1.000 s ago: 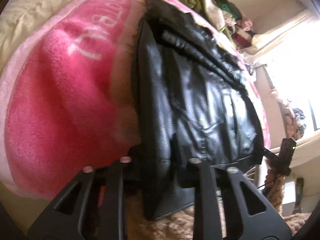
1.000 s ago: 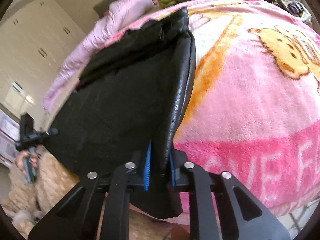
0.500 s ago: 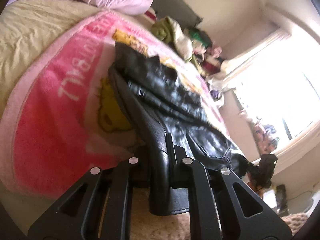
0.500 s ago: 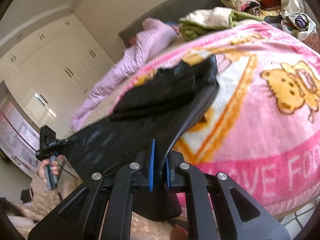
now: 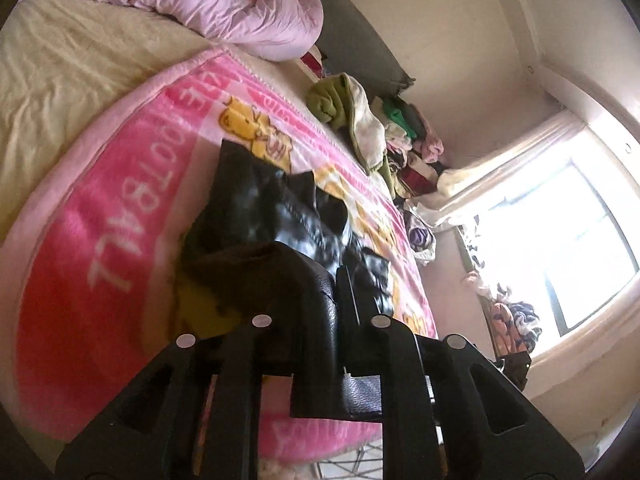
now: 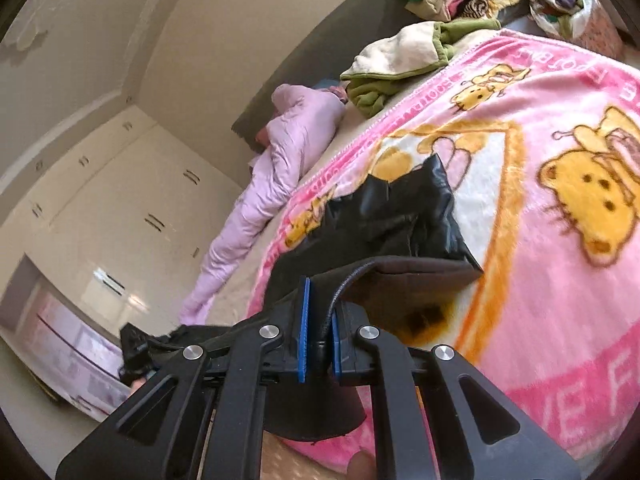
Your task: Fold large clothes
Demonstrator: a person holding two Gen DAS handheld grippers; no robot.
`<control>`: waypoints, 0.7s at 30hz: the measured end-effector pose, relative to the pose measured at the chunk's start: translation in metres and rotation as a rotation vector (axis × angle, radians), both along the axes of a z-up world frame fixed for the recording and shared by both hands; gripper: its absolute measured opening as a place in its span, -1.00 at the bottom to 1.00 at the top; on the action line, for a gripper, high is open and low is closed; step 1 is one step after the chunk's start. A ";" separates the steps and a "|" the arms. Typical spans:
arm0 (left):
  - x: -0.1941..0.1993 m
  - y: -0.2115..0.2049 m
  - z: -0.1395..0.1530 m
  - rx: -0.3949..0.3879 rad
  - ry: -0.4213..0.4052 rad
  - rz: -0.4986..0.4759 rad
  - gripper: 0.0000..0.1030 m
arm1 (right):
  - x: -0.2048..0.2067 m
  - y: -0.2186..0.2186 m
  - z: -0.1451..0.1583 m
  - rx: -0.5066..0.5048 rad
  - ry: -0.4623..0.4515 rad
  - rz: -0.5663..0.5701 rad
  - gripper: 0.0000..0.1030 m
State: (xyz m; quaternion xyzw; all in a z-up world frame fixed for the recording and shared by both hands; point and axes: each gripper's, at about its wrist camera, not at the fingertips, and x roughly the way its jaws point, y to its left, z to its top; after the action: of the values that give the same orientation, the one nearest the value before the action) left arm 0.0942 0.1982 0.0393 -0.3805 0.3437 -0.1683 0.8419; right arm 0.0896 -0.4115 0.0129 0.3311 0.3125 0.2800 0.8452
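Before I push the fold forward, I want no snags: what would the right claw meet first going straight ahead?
Probably the black leather jacket itself: the right claw grips its hem, and the bunched part lies ahead on the pink blanket. Depth is unclear.

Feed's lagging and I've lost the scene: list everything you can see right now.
jacket: one, black leather, on blanket, near edge lifted
blanket: one, pink with yellow bears, covering bed
sheet: one, cream, beside blanket
duvet: one, lilac, bunched at bed head
clothes pile: several, green, cream, mixed, far bed edge
wardrobe: one, white, along wall
window: one, bright
left gripper: black, shut on jacket edge
right gripper: black, blue pads, shut on jacket edge
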 end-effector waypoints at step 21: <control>0.147 -0.011 -0.023 0.127 0.180 0.095 -0.69 | 0.170 0.017 -0.030 -0.065 0.155 -0.061 -0.78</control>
State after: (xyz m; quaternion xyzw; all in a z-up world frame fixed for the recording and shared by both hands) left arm 0.2407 0.1873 0.0164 -0.3560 0.4092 -0.0713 0.8371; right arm 0.2594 -0.3949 -0.0170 0.3337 0.3757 0.2175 0.8367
